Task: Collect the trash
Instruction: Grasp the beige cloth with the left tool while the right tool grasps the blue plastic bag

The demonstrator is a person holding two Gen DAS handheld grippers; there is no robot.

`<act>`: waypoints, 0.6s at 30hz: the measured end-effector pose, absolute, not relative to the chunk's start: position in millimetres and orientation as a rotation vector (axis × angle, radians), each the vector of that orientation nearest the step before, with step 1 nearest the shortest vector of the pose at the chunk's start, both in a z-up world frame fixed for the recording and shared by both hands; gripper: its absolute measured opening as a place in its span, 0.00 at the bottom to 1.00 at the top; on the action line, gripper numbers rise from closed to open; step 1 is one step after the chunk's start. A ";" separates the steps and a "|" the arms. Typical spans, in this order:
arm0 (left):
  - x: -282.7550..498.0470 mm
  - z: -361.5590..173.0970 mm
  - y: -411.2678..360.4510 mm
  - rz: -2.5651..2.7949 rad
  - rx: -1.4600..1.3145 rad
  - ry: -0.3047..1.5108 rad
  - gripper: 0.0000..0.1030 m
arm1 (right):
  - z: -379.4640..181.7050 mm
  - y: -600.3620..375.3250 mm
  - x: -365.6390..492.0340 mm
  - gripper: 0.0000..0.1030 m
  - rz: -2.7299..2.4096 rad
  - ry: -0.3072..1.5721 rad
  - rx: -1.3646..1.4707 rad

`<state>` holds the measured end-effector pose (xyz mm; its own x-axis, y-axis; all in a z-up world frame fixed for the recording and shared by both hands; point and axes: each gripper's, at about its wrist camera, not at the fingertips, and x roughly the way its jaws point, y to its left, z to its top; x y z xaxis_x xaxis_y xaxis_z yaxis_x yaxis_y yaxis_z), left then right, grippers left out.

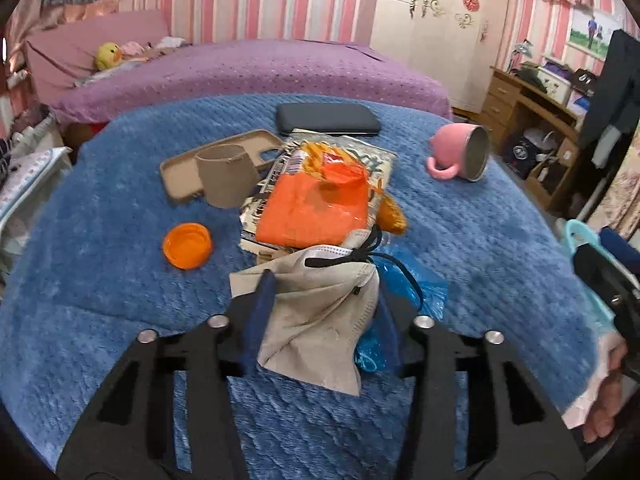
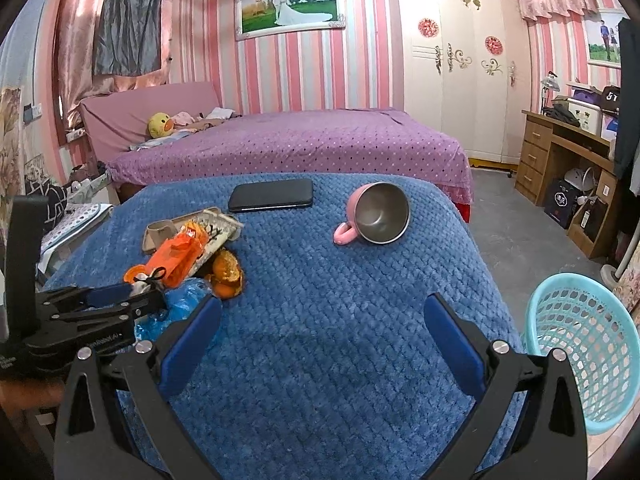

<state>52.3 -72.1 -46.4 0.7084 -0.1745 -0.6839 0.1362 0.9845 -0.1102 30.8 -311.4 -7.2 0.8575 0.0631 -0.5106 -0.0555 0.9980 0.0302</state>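
A crumpled face mask [image 1: 320,312] with black ear loops is pinched between the blue pads of the left tongs [image 1: 320,320], low over the blue blanket [image 1: 120,300] on the table; a blue plastic bag [image 1: 404,292] lies just beside and partly under it; behind it sits an orange wrapper [image 1: 312,208] on a printed packet, with orange peel [image 2: 228,272] at its edge; an orange cap [image 1: 187,245] and a brown paper cup [image 1: 228,176] lie to the left; a pink mug [image 2: 376,214] lies tipped over, well apart, and a dark phone [image 2: 271,195] lies flat beyond; the right tongs [image 2: 324,344] are spread wide, holding nothing; a light blue basket [image 2: 580,356] stands by the table edge.
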 end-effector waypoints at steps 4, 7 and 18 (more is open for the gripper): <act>44.7 -40.7 -67.3 -0.189 -0.055 0.734 0.18 | -9.1 -305.8 30.3 0.96 0.067 0.538 0.005; 36.4 -31.8 -55.4 -0.172 -0.062 0.698 0.15 | -11.3 -301.4 31.7 0.96 0.079 0.548 0.006; 18.0 -19.3 4.4 -0.060 -0.075 0.645 0.14 | -33.1 -236.1 49.3 0.96 0.275 0.650 0.061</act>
<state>18.0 4.4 -19.3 0.7977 -0.0792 -0.5978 0.0328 0.9956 -0.0882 49.3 -236.1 -33.1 0.7611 0.2713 -0.5892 -0.2331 0.9620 0.1419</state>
